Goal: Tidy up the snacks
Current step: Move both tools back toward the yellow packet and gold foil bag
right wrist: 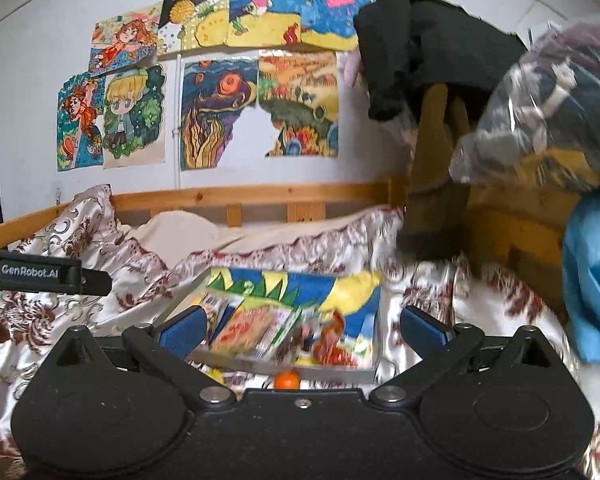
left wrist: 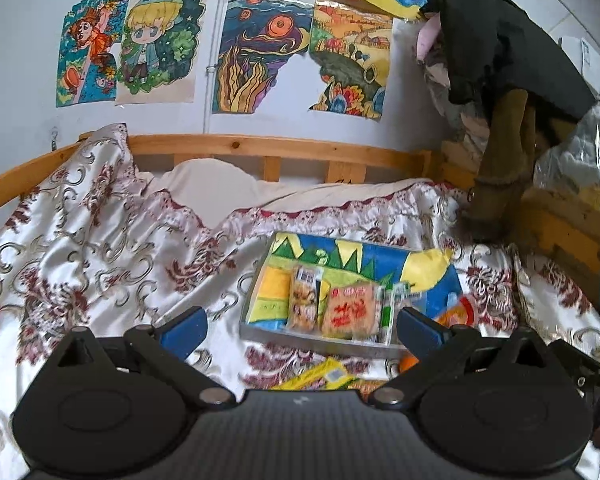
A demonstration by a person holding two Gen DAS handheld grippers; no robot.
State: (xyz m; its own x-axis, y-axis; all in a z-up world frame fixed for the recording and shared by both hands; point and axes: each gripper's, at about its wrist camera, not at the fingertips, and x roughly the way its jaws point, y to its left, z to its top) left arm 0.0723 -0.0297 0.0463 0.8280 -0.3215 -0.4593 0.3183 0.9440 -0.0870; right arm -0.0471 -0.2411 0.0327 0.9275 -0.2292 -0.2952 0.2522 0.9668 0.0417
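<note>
A clear tray (left wrist: 260, 330) with a colourful drawing as its floor lies on the bed and holds several snack packets, among them a brown one (left wrist: 303, 300), an orange one (left wrist: 350, 312) and a green-white one (left wrist: 392, 312). A yellow-green packet (left wrist: 320, 374) and a small orange thing (left wrist: 407, 362) lie on the cover in front of the tray. My left gripper (left wrist: 302, 326) is open and empty, just short of the tray. My right gripper (right wrist: 302, 330) is open and empty too, above the tray's (right wrist: 364, 372) near edge; this view is blurred. The orange thing (right wrist: 287, 380) shows below it.
A floral bedcover (left wrist: 100, 260) lies over the bed, with a wooden rail (left wrist: 260, 148) behind. Hanging clothes and brown trousers (left wrist: 500, 160) crowd the right side. Bagged clothing (right wrist: 548, 112) and blue fabric (right wrist: 596, 280) sit at right. The left gripper's body (right wrist: 40, 272) shows at left.
</note>
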